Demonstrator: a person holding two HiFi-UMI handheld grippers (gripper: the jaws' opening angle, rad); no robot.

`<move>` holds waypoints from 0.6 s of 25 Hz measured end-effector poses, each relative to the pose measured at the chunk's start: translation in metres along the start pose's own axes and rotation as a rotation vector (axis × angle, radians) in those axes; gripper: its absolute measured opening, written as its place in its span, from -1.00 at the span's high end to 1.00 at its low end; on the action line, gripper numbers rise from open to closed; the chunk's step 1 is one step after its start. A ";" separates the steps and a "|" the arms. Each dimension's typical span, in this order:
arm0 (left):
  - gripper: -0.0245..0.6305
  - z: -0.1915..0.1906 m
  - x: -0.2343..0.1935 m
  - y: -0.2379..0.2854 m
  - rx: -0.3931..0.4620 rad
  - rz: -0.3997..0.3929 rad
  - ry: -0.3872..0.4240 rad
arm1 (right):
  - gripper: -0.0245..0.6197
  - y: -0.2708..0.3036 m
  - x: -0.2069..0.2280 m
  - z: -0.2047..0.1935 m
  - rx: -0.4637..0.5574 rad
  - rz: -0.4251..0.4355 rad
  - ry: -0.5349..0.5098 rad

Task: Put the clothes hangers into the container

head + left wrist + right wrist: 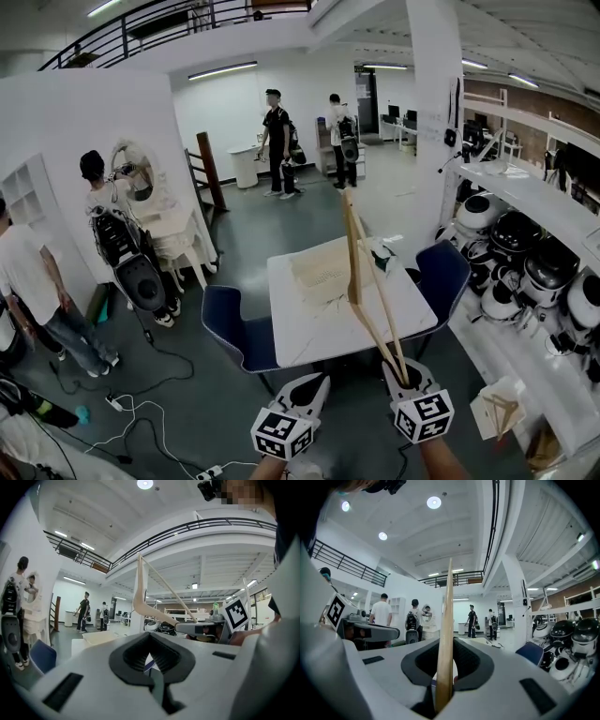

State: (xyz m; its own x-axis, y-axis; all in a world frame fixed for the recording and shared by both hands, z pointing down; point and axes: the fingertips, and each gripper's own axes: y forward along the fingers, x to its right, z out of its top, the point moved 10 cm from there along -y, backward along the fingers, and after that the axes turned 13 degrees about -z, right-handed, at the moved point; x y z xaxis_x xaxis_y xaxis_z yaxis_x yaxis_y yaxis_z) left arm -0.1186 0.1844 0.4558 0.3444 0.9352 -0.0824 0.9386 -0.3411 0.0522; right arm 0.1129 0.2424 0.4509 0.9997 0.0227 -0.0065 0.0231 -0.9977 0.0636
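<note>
Two blue chairs [234,330] [442,272] flank white table [323,339]; wooden hanger [353,253] overlaps container [317,270].

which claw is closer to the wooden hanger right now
Right. The right claw is clamped on the lower end of the wooden hanger. The left claw sits off to its left, shut and empty, not touching it.

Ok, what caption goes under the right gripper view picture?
A pale wooden clothes hanger stands tall, pinched in the right claw.
</note>
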 end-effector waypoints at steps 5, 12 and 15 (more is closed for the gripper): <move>0.91 -0.003 0.014 0.000 -0.005 0.010 0.010 | 0.73 -0.012 0.009 -0.002 0.011 -0.001 0.002; 0.91 -0.004 0.033 0.011 -0.020 -0.007 0.035 | 0.73 -0.022 0.021 -0.010 0.007 0.012 0.002; 0.91 -0.004 0.034 0.012 -0.019 -0.001 0.034 | 0.73 -0.021 0.021 -0.010 0.006 0.019 0.009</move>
State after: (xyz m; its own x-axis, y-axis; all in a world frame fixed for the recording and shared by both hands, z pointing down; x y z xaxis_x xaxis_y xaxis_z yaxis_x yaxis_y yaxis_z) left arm -0.0960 0.2128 0.4571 0.3420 0.9384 -0.0484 0.9383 -0.3384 0.0708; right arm 0.1339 0.2641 0.4599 1.0000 0.0044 0.0040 0.0042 -0.9983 0.0573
